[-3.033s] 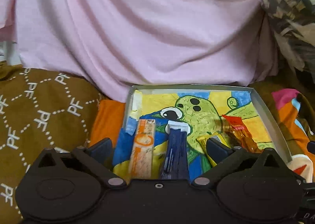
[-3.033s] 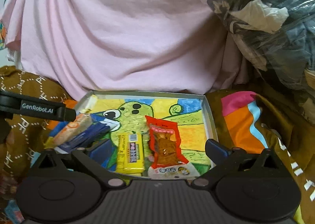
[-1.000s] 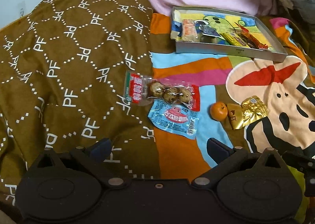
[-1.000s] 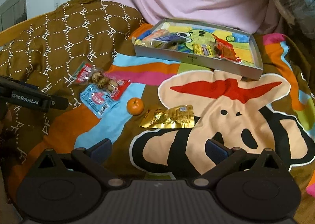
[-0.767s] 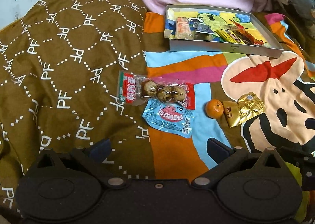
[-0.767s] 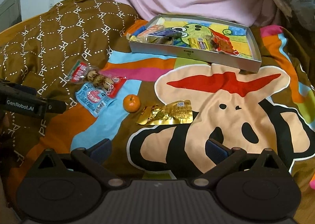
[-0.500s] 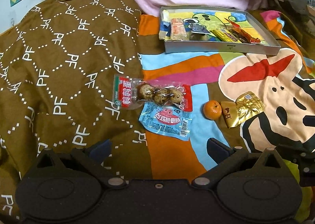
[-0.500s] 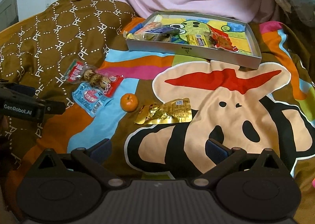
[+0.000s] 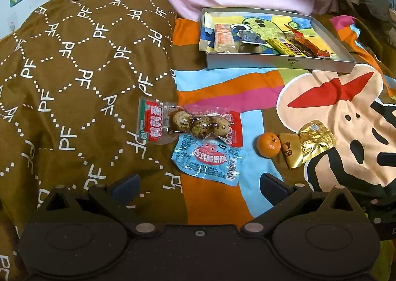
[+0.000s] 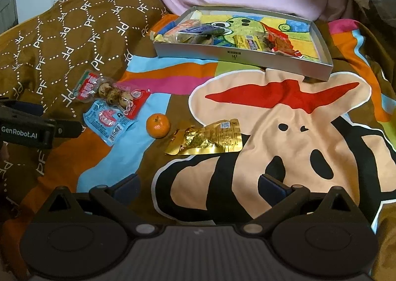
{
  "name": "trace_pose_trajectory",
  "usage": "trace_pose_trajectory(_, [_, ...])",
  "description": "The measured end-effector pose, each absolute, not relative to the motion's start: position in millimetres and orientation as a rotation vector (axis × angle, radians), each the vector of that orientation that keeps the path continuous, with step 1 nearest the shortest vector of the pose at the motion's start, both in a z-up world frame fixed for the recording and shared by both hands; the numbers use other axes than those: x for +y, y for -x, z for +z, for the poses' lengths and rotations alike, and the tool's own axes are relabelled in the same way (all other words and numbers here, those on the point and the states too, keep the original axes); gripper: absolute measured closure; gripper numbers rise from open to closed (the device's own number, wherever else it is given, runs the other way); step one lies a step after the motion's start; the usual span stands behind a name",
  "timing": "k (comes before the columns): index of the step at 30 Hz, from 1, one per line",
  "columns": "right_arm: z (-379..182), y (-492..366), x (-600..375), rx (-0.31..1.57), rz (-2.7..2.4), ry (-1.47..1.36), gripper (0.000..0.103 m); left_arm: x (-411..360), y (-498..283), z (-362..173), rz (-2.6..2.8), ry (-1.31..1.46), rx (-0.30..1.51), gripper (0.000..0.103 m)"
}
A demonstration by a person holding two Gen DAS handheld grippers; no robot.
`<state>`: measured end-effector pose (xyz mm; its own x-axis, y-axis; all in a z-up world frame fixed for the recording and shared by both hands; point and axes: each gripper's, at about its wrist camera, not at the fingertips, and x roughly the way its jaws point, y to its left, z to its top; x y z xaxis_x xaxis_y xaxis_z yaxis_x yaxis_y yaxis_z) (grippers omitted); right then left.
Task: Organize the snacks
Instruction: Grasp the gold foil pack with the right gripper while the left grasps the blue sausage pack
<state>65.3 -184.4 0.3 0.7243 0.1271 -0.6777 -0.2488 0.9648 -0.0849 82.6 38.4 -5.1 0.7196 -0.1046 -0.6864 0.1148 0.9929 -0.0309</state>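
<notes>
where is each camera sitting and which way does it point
Left wrist: rides the left gripper, facing forward over the quail egg pack and blue packet; its own open jaws show.
Right wrist: rides the right gripper, facing the gold packet; its open jaws and the left gripper's side show.
Shared: tangerine, tray.

Loose snacks (image 9: 206, 159), tray (image 9: 277, 62) behind

Bed viewed from low behind each tool, facing the tray (image 9: 279, 64) (image 10: 237, 54); the mandarin (image 9: 268, 144) (image 10: 157, 125) and packets are shared by both views.
</notes>
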Motion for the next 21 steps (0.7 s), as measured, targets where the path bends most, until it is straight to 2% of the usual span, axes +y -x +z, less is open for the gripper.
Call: trace_pose_trajectory(21, [1, -116, -184, 0.666, 0.393, 0.360, 0.000, 44, -107, -17, -0.105, 0.031, 0.777, 0.001])
